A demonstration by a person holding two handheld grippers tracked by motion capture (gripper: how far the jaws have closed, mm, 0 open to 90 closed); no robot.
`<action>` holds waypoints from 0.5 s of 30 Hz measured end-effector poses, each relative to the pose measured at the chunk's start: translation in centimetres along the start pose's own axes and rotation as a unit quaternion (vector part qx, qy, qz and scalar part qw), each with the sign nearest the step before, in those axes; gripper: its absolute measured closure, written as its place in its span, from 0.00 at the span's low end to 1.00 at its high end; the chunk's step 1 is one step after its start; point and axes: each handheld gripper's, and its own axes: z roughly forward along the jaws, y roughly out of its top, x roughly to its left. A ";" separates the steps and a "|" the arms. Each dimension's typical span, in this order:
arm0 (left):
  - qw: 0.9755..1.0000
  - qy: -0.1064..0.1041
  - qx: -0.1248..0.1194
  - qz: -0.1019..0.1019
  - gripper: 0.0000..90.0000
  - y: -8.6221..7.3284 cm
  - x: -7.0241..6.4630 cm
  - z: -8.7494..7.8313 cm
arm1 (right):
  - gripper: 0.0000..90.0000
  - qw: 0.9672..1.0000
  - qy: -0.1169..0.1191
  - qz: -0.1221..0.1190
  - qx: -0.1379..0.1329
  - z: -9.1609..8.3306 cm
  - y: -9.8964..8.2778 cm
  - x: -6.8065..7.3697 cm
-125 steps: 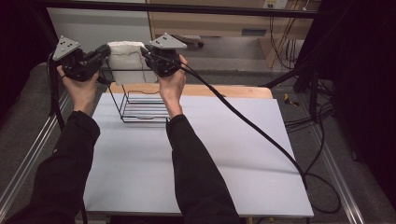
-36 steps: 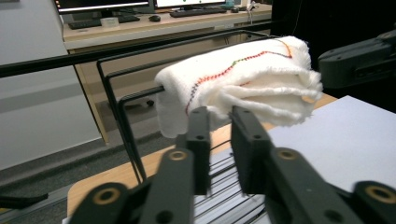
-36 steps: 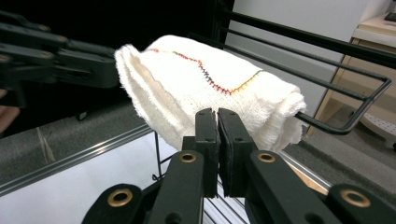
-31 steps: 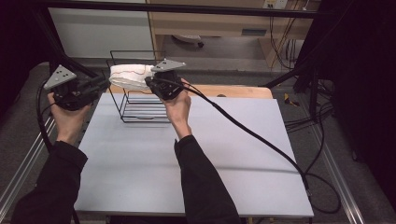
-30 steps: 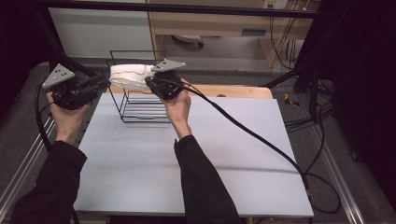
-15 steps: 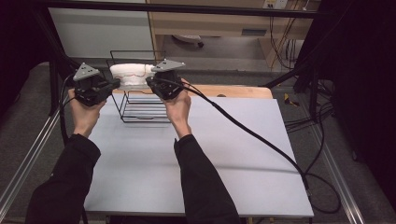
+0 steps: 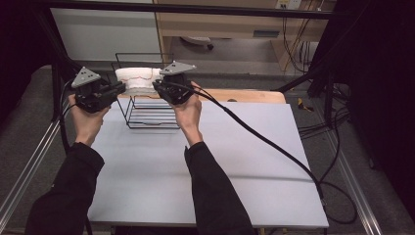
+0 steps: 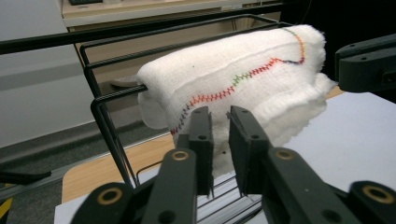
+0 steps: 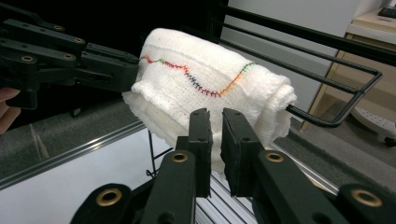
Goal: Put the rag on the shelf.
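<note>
The left gripper (image 8: 219, 126) and the right gripper (image 9: 214, 125) each pinch a lower edge of the white cloth (image 7: 137, 81), their jaws nearly closed and just easing apart. The cloth, stitched with rainbow thread, hangs over the black wire rack (image 7: 147, 115) on the table (image 7: 220, 166).

in the left gripper view the left gripper (image 8: 219, 140) covers the lower front of the towel (image 8: 243, 74), so whether its pads pinch the cloth's bottom edge cannot be told, and the other gripper (image 8: 366, 63) is cut off by the right edge. in the right gripper view the right gripper (image 9: 215, 140) hides the towel's lower edge in the same way, and the rack (image 9: 327, 51) runs off the right edge. in the high view the 2 grippers cover both ends of the towel, and its stitching is too small to read.
</note>
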 end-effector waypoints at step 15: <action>0.999 -0.015 0.036 -0.006 0.45 -2.6 -0.5 -2.2 | 0.42 0.999 0.029 0.033 0.014 -4.0 -2.2 -1.1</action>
